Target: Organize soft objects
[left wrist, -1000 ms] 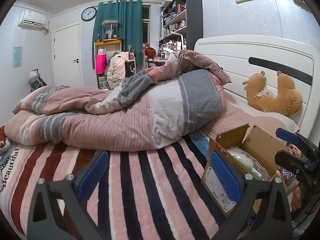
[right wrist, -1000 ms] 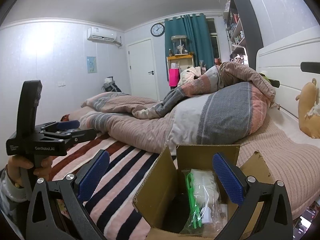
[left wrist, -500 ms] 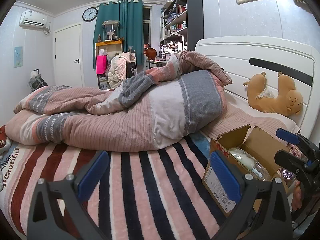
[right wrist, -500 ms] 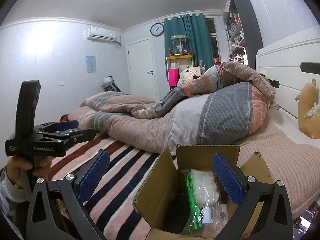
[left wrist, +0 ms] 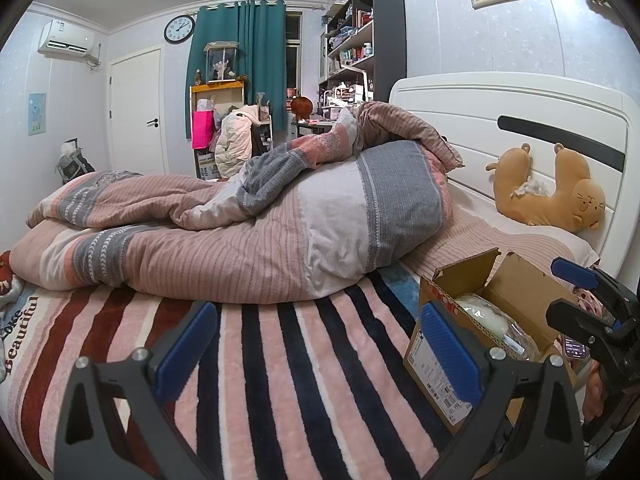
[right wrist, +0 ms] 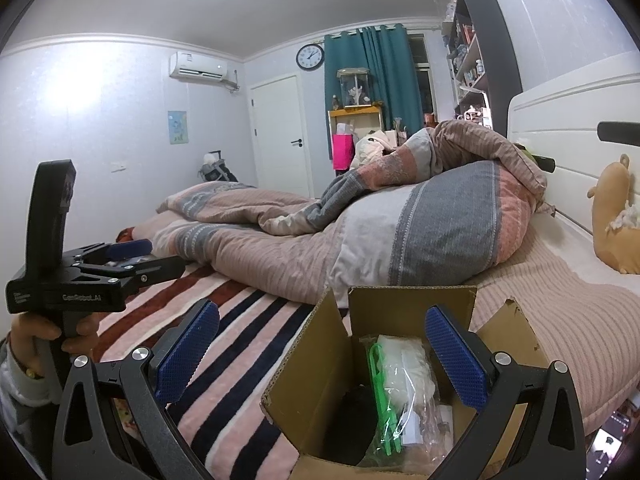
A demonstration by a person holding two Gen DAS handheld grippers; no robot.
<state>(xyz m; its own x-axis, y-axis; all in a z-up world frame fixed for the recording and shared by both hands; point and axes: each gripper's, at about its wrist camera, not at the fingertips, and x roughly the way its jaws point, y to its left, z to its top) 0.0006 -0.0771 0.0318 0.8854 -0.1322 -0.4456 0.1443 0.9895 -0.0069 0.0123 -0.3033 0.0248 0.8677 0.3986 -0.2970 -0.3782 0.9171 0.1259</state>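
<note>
Soft things are all over this bed: a big striped quilt (left wrist: 248, 236) lies bunched up across the middle, and a tan plush toy (left wrist: 548, 192) leans upside down on the white headboard (left wrist: 520, 108), well apart from the quilt. The quilt looks thick, floppy and a bit heavy, so I think it would sag and slide if it were picked up in the middle; a corner or a folded edge looks like the best place to pinch. The plush toy looks light and squishy, and a leg or an ear should be easy to hold. An open cardboard box (right wrist: 352, 364) sits on the striped blanket (left wrist: 280, 360) near the bed's edge. Inside it is a crinkly clear bag (right wrist: 404, 384) with something white and fluffy and something green; the bag may be slippery. The right gripper (right wrist: 320, 356) hangs just over the box with its blue pads wide apart, holding nothing. The left gripper (left wrist: 316, 350) is over the blanket beside the box, also wide open and empty. The left tool's side reads "GenRobot.AI". The blanket's edge says "Beautiful". The box has a white label, too small to read.
</note>
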